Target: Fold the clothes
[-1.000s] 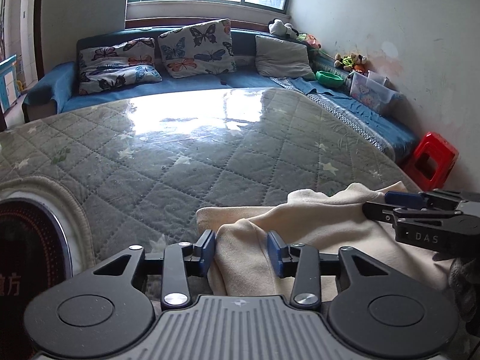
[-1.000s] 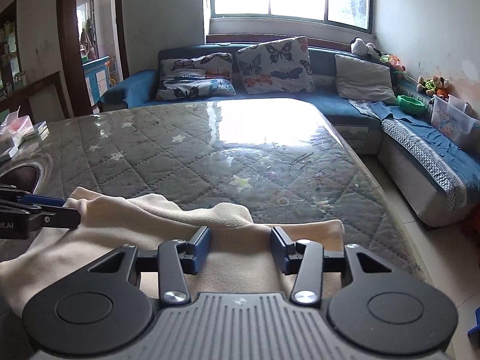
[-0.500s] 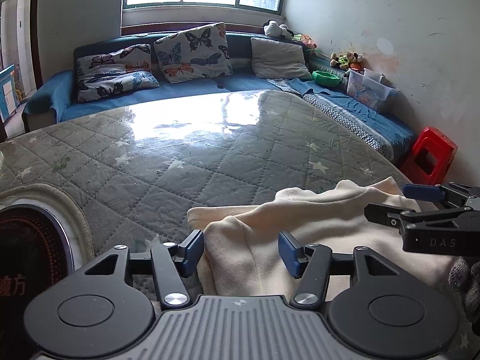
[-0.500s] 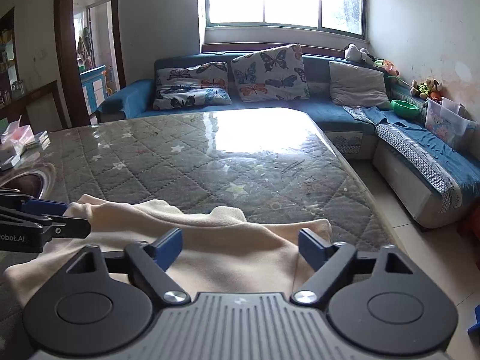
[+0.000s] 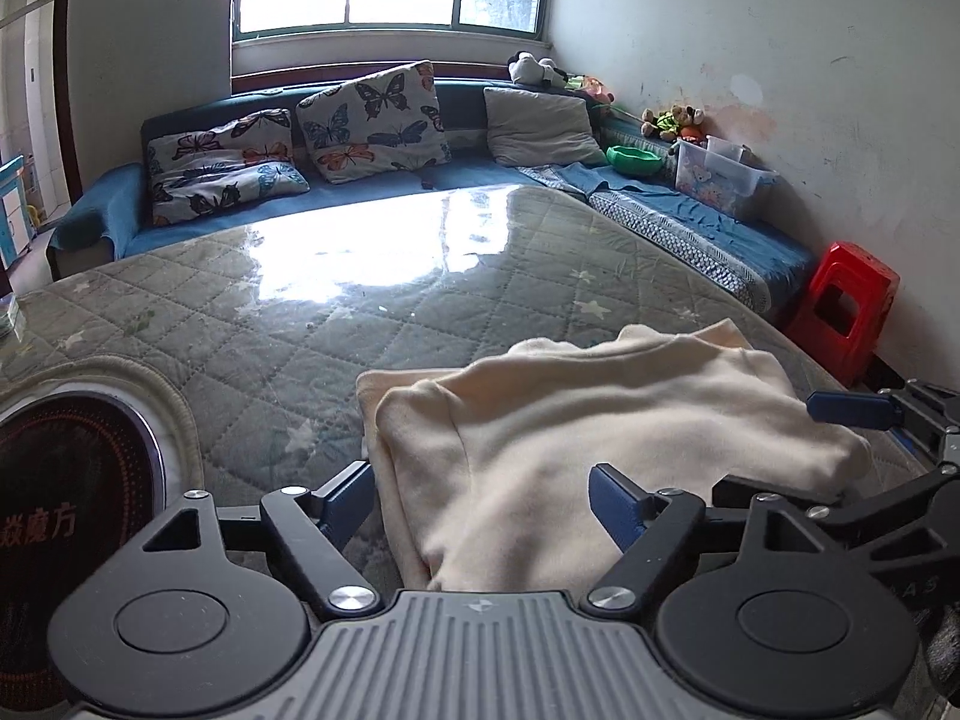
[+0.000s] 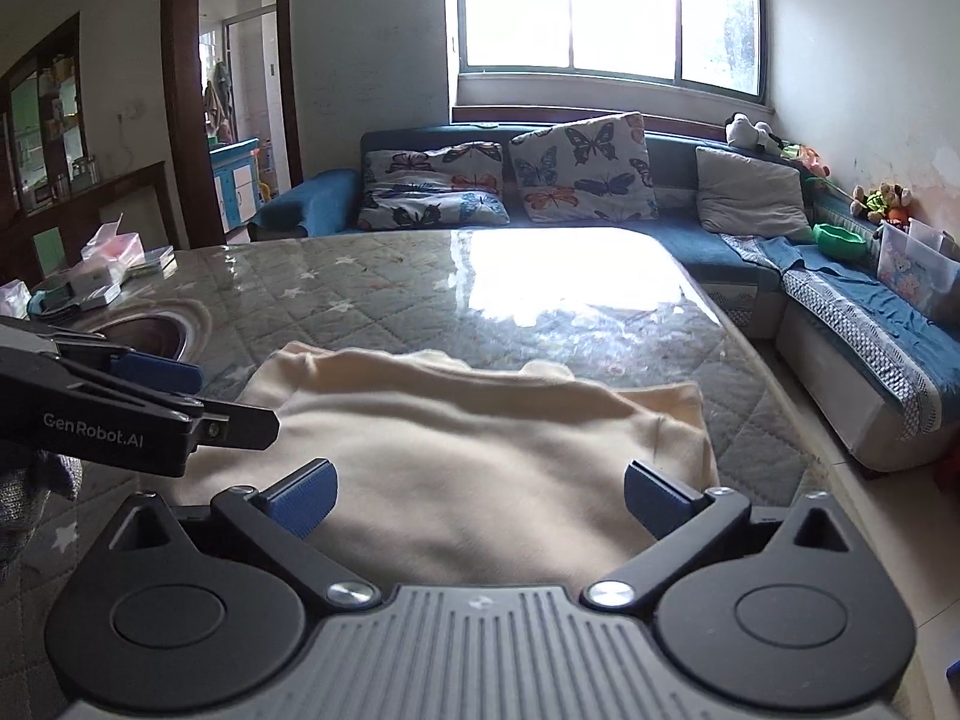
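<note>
A cream garment (image 5: 600,432) lies folded on the quilted table (image 5: 372,324) near its front edge; it also shows in the right wrist view (image 6: 468,456). My left gripper (image 5: 483,507) is open, its blue pads spread over the garment's left part, holding nothing. My right gripper (image 6: 477,495) is open wide above the garment's near side, holding nothing. The right gripper shows at the right edge of the left wrist view (image 5: 870,414). The left gripper shows at the left of the right wrist view (image 6: 150,408).
A round dark hotplate (image 5: 66,480) is set into the table at the left. A blue corner sofa (image 6: 660,228) with butterfly cushions stands behind. A red stool (image 5: 846,312) stands on the floor to the right. Boxes and tissues (image 6: 102,276) lie at the table's far left.
Both grippers have opened wide and let go of the garment, which now lies flat on the table. Both have drawn back and up a little.
</note>
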The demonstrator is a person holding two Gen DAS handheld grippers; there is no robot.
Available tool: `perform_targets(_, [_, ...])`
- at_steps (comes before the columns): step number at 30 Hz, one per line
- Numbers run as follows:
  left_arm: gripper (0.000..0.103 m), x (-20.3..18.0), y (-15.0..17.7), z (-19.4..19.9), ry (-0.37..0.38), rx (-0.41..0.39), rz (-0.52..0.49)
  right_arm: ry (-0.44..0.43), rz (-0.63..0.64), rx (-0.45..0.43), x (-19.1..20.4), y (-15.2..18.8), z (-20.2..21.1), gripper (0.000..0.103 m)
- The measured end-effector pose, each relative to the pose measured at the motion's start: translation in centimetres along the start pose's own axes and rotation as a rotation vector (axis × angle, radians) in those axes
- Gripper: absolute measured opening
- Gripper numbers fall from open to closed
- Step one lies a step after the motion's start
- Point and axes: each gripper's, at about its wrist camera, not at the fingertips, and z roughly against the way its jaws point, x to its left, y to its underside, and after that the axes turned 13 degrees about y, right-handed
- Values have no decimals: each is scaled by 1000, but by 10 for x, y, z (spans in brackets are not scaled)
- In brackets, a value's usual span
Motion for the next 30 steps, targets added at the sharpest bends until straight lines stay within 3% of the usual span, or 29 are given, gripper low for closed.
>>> perform_targets(5, [85,-5,11,-2,-17,15,-21,30,20,48,6,18,-13,103])
perform_targets(17, [94,-2,24,-3,-27,16,5,29,4,19,5,26,-14,103])
perform_targets(20, [103,-2,26,-3,-27,17,11,31,8,19,6,27,-14,103])
perform_targets(30, [103,3,34,-5,-5,24,66,30,6,22,6,28,-15,103])
